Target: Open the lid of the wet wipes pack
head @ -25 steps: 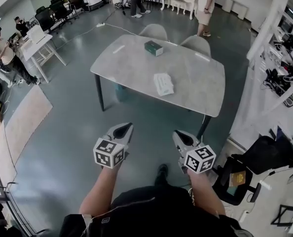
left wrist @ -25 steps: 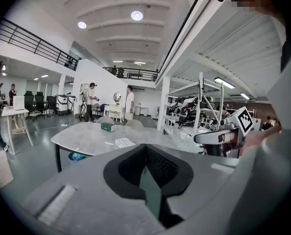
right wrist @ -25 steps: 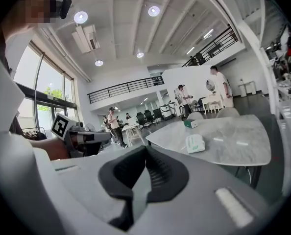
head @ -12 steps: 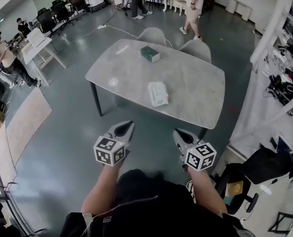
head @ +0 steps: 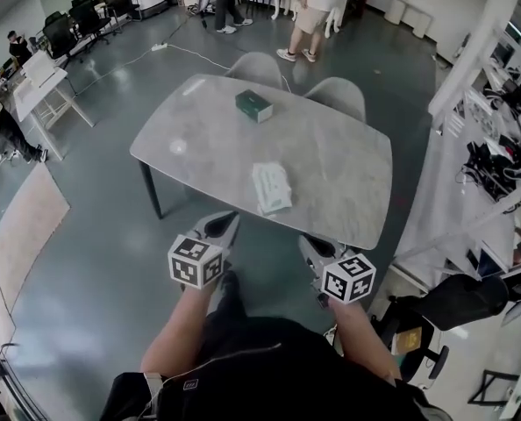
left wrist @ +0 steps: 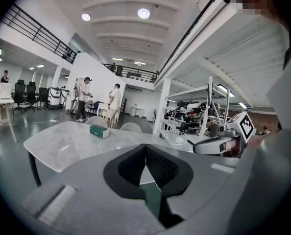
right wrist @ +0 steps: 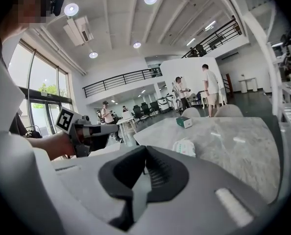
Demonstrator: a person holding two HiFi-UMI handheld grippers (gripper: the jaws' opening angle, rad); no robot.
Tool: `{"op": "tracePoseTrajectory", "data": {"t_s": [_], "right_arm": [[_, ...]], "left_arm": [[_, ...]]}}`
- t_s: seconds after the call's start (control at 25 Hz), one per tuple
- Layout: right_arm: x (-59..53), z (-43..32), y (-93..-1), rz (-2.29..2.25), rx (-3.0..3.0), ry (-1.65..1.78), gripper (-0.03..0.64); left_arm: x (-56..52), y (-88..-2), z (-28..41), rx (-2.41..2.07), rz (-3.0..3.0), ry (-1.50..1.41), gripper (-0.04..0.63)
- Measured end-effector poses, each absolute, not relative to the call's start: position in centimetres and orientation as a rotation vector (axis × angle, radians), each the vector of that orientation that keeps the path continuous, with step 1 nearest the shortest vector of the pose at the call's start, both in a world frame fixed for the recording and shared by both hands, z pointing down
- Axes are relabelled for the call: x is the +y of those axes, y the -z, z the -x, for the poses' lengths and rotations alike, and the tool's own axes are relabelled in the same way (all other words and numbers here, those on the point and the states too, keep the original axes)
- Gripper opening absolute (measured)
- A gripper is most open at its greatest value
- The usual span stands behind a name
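Lid apparently still to open: wet wipes pack lies untouched near the desk's nearest edge, while left gripper and right gripper, jaws together and empty, hover short of that desk.

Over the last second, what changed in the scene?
The person carrying both grippers walked toward the table, so the wet wipes pack now lies just beyond the left gripper and right gripper. Nothing was taken hold of or let go. Unchanged: both grippers shut and empty, side by side; the pack and the green box sit where they were on the table.
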State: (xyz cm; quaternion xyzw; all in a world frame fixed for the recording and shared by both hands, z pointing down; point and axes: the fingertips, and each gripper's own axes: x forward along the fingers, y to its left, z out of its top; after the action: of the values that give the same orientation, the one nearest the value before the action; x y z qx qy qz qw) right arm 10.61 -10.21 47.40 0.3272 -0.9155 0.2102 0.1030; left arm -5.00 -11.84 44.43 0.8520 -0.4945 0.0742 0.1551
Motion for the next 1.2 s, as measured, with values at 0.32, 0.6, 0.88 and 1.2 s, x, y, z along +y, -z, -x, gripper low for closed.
{"op": "tracePoseTrajectory", "data": {"t_s": [0.32,0.6,0.88,1.2], "right_arm": [[-22.1,-2.6,-49.2,-1.037,-2.591,-0.609,0.003],[-29.1,0.8,-50.3,-1.148,-2.478,-0.576,0.003],[-31.6,0.6,-54.3,-1.177,-2.346,-0.618,0.005],[-34.1,0.3,-56.9,-1.139,-2.324,-0.637,0.008]], "left_arm": [[-23.2,-45.0,11.9,-1.261,-2.59,-0.318,0.012],[-28.7,-48.7,15.5,-1.118,-2.58,-0.348,0.012],[-31.4,-52.5,13.8,-0.993,-2.55,-0.362,0.012],[-32.4,-55.7,9.3,-0.837,-2.557,-0.528,0.104]]}}
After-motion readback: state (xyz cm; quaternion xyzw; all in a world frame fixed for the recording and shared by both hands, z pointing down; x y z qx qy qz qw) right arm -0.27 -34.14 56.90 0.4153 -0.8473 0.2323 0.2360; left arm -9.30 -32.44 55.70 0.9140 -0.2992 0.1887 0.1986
